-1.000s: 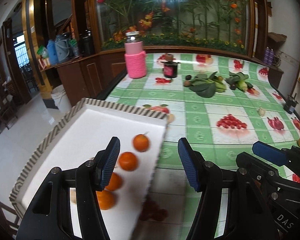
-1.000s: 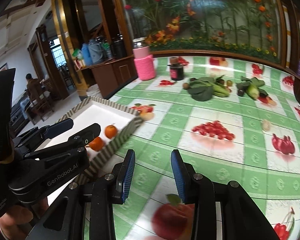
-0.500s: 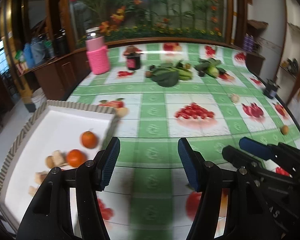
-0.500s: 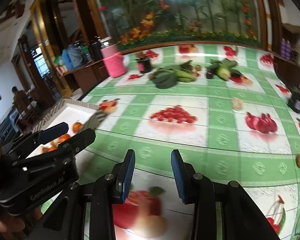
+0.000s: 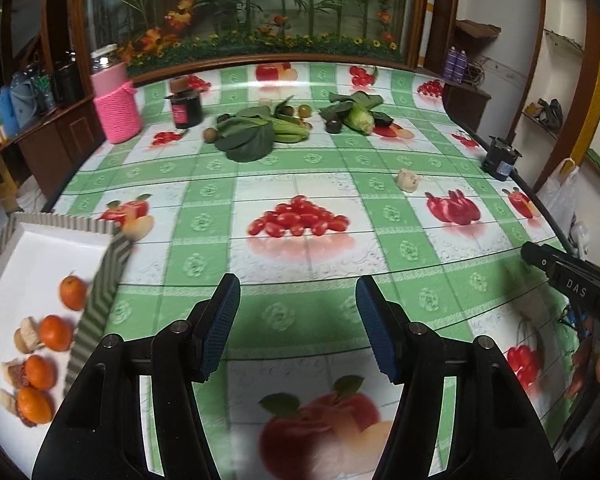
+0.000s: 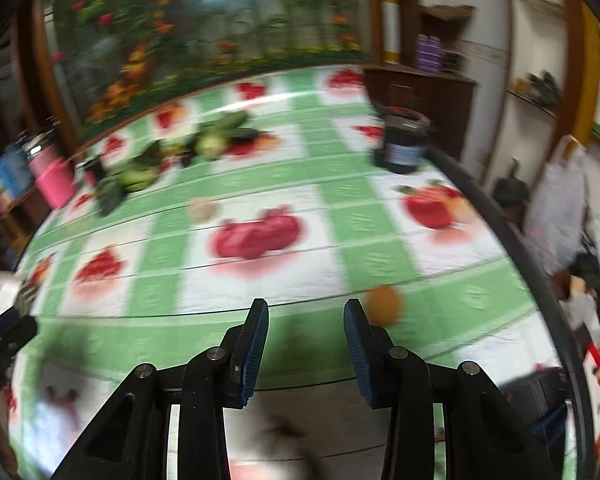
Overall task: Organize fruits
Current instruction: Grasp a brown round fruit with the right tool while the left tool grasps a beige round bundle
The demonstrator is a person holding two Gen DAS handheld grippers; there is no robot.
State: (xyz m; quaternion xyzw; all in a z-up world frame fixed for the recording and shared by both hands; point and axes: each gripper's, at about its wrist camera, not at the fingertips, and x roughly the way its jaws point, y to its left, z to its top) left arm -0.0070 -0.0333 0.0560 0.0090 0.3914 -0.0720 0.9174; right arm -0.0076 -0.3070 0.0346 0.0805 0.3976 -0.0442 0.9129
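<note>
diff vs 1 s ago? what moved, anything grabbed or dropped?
Both grippers swung right, away from the tray. The right gripper now faces a loose orange fruit near the table's right edge; the left gripper points at bare tablecloth. Nothing grabbed or released. Both jaws stayed open and empty; the oranges remain in the tray.

Green-and-white checked tablecloth (image 5: pixel 300 168) with red fruit prints, grey-striped white tray (image 5: pixel 96 304), orange tangerines (image 5: pixel 73 292).

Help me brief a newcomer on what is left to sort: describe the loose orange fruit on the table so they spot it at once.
Start at the green-checked tablecloth and go to its near right part, toward the dark table edge. The loose orange fruit lies there alone, just ahead and right of the right gripper. Unlike the printed red fruit around it, it is a small, plain orange ball.
</note>
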